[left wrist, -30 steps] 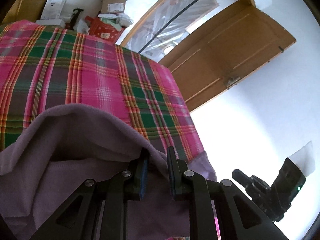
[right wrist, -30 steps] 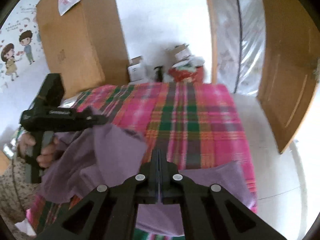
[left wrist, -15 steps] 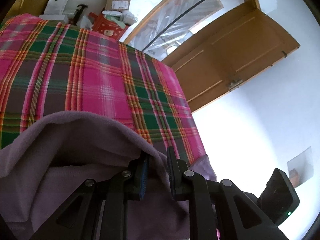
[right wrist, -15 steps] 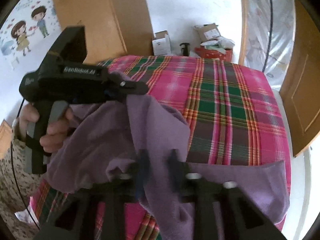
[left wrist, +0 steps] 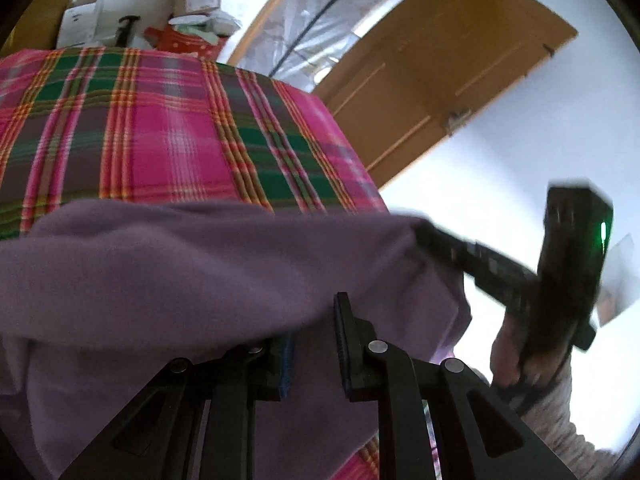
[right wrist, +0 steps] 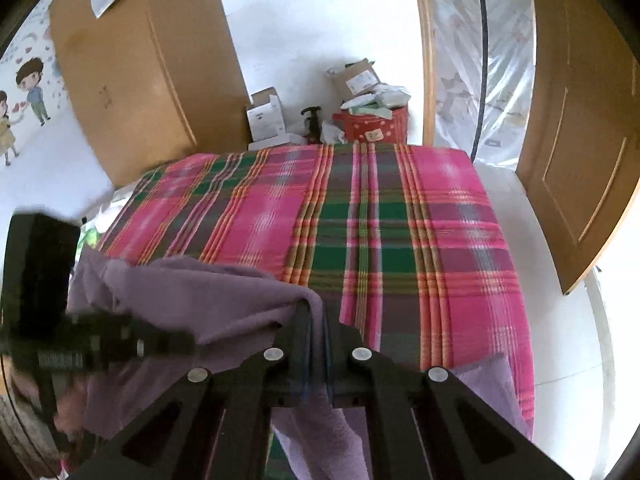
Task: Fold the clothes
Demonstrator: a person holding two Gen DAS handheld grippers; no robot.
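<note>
The right claw (right wrist: 316, 320) is clamped on a fold of the purple garment (right wrist: 208, 300); its two fingers stand close together with a thin strip of cloth between them. Half a second ago this claw was blurred and its fingers looked apart, so it has closed on the cloth since then. The left claw (left wrist: 316, 332) has its fingers more apart than before, with purple cloth lying between and over them; the left finger is partly covered, so I cannot tell if it really grips the garment or not.

The garment hangs between the two claws, above the near edge of the bed with the pink and green plaid cover (right wrist: 380, 220). A lower part of it lies on the near right corner of the bed. In the left wrist view the top edge of the cloth is now stretched almost straight, while earlier it was a loose curve.

The right claw's body (left wrist: 568, 264), blurred, is now at the garment's right end and much higher in that view than before. A hand (left wrist: 516, 360) holds its handle. Beyond the bed stand cardboard boxes (right wrist: 266, 114) and a wooden door (right wrist: 576, 128).
</note>
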